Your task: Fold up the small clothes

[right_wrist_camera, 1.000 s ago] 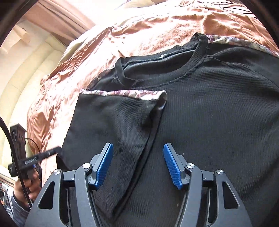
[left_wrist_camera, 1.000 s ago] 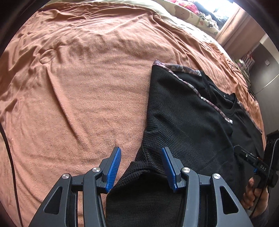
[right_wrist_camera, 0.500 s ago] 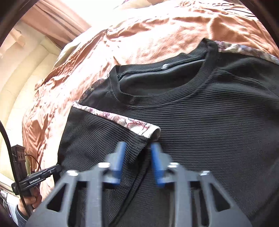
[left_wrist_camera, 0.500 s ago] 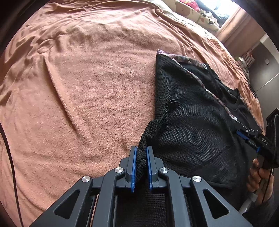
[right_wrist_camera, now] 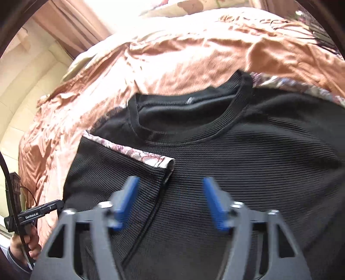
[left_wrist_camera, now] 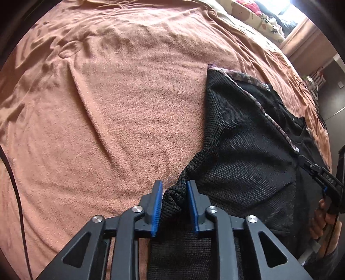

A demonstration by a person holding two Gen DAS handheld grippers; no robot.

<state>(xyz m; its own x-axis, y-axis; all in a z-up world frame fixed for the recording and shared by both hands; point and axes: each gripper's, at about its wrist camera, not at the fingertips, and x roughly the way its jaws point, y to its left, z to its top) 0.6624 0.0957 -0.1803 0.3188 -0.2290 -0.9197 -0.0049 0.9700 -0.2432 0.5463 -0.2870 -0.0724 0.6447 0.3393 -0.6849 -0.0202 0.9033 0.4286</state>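
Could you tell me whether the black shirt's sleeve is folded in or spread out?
Folded in: the sleeve lies across the black shirt.

Rust bedspread [left_wrist_camera: 129, 107], pink curtains [right_wrist_camera: 71, 28], bright window [left_wrist_camera: 280, 4]

left: bare blanket [left_wrist_camera: 120, 120] | right: black shirt [left_wrist_camera: 248, 155] covers bed

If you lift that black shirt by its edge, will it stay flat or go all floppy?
Probably floppy: the black shirt already bunches between the left tool. It's likely light, a thin knit. It probably won't slip much on the fuzzy blanket.
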